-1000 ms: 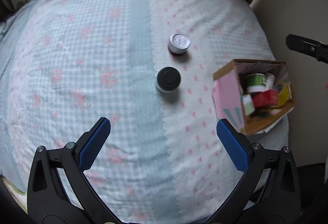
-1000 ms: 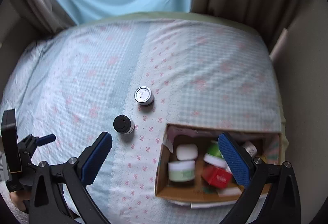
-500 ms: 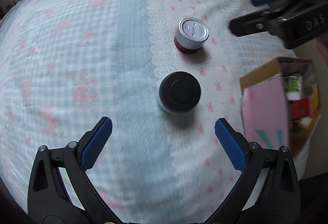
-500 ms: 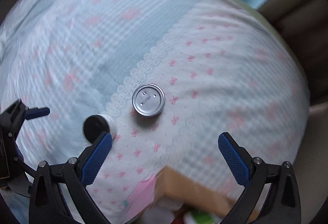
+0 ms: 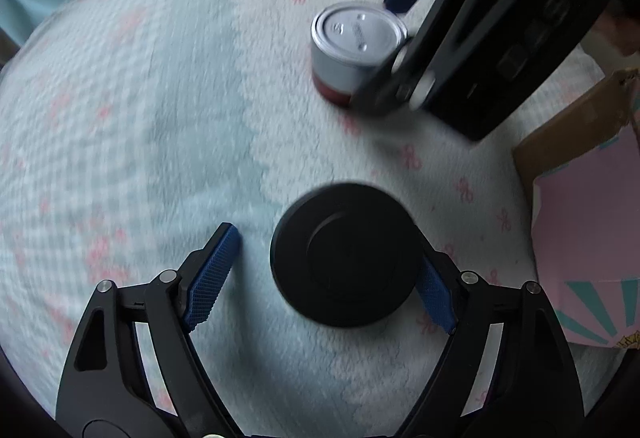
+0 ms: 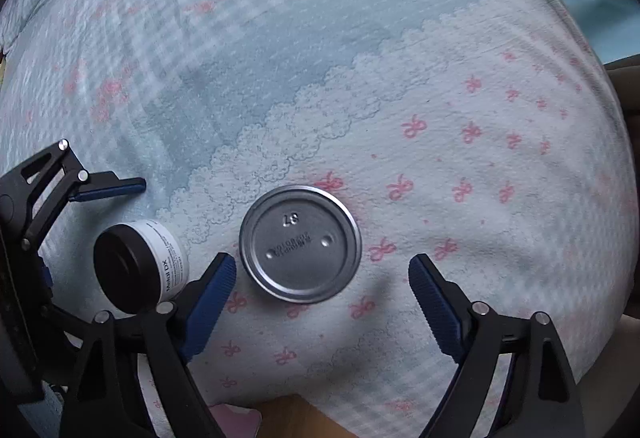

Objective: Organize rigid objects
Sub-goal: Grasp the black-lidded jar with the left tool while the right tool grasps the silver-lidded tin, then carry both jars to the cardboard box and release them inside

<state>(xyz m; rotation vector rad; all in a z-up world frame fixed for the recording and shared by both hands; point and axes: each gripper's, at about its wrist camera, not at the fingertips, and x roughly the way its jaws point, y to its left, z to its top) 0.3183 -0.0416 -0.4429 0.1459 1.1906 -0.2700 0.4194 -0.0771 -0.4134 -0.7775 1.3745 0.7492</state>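
Bow-printed bedding [image 6: 440, 85] carries both pieces; left gripper [image 5: 332, 270], jaws just closing, straddles the black-lidded jar [image 5: 346, 254] at lower centre, contact perhaps unmade; right gripper [image 6: 322, 278], likewise closing, brackets the silver-topped can [image 6: 300, 244], not gripping.

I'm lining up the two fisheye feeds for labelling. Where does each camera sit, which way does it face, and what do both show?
Left wrist: on the left gripper, looking steeply down at the black-lidded jar between its closing, not yet touching fingers.
Right wrist: on the right gripper, looking straight down at the silver can, jaws closing, clear of it.
Shared: jar, can, bedspread, cardboard box; each shows the other gripper.
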